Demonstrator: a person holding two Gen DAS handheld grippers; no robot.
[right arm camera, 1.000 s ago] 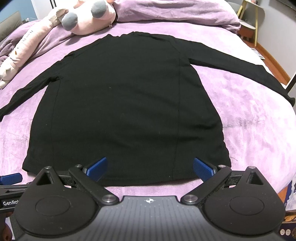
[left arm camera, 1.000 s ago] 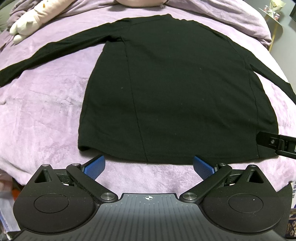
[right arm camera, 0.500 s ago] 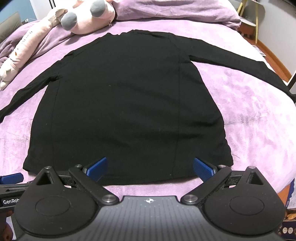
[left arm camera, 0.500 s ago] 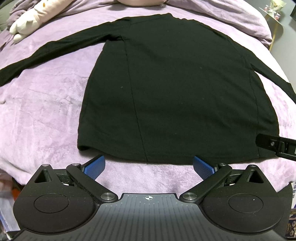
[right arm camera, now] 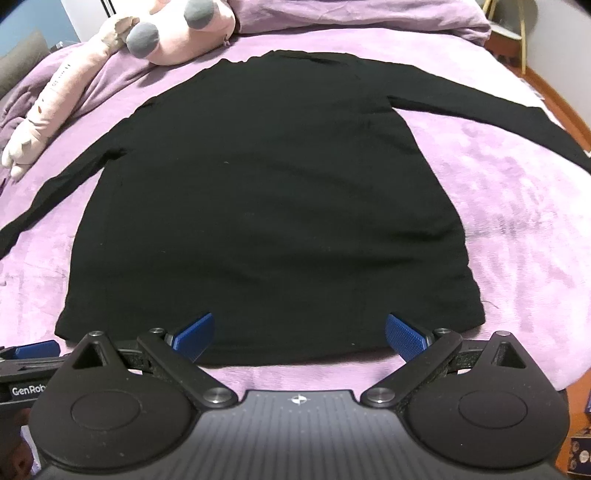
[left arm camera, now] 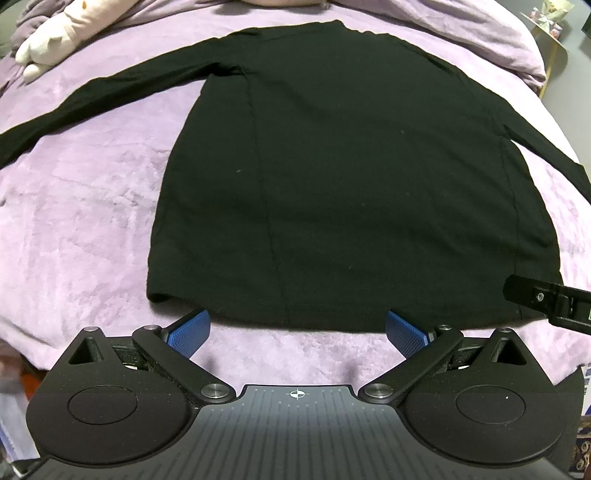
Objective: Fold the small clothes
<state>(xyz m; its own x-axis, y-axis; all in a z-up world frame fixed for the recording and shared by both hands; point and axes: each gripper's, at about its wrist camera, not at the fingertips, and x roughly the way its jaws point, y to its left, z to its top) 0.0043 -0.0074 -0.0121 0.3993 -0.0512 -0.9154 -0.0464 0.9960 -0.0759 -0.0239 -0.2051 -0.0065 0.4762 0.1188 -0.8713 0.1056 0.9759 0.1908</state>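
A black long-sleeved top [left arm camera: 351, 177] lies flat on a purple bedspread [left arm camera: 81, 229], hem toward me, both sleeves spread out to the sides; it also shows in the right wrist view [right arm camera: 269, 192]. My left gripper [left arm camera: 297, 330] is open, its blue pads [left arm camera: 188, 334] just short of the hem, left of middle. My right gripper [right arm camera: 299, 332] is open, its blue pads [right arm camera: 404, 334] over the hem near the right side. The right gripper's finger also shows at the right edge of the left wrist view [left arm camera: 546, 297], over the hem's right corner.
A pink and grey plush toy [right arm camera: 173, 33] lies at the bed's head beyond the collar, with a long cream plush [right arm camera: 44, 110] at the far left. A rumpled purple duvet [right arm camera: 362, 14] is at the back. A stool [right arm camera: 517, 26] stands off the bed's right side.
Both grippers have edged forward toward the hem; the right one now reaches slightly over it. The top has not moved and both grippers stay open.
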